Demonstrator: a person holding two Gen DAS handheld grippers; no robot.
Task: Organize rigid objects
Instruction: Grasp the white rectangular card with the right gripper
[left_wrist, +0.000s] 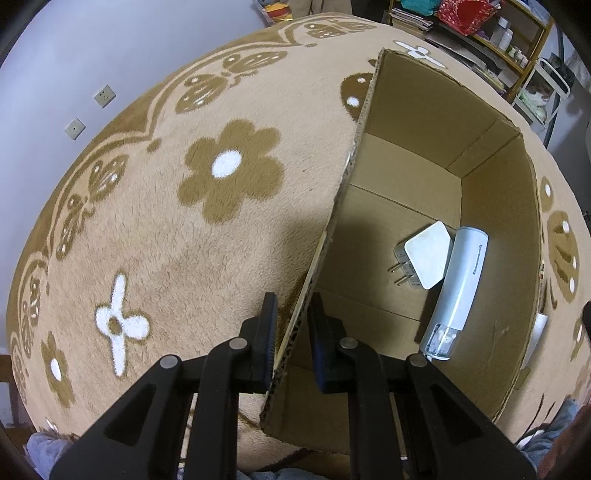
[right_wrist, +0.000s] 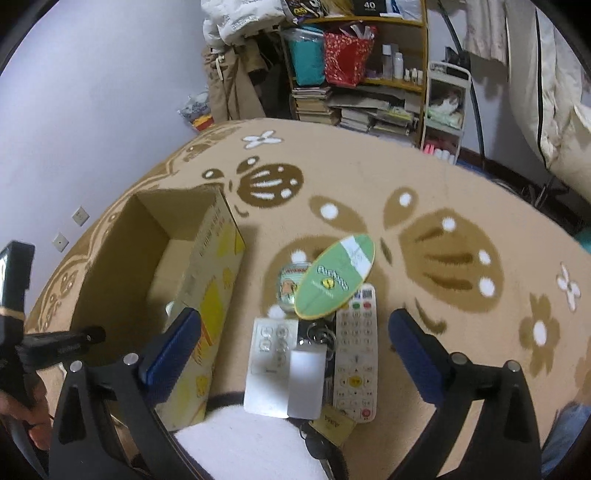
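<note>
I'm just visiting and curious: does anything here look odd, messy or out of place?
Only the small pile on the carpet beside the cardboard box: a green oval tag lies across a round tin, tilted against a white remote. Nothing looks spilled or broken.

Both wrist views look steeply down (close), sharing the cardboard box (left_wrist: 424, 177).

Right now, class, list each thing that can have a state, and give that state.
Cardboard box: open-topped, upright.
Left gripper: shut on the box wall.
Right gripper: open, empty.
Wall charger: in box, unplugged.
White device: lying in box.
Remote control: on carpet, face up.
</note>
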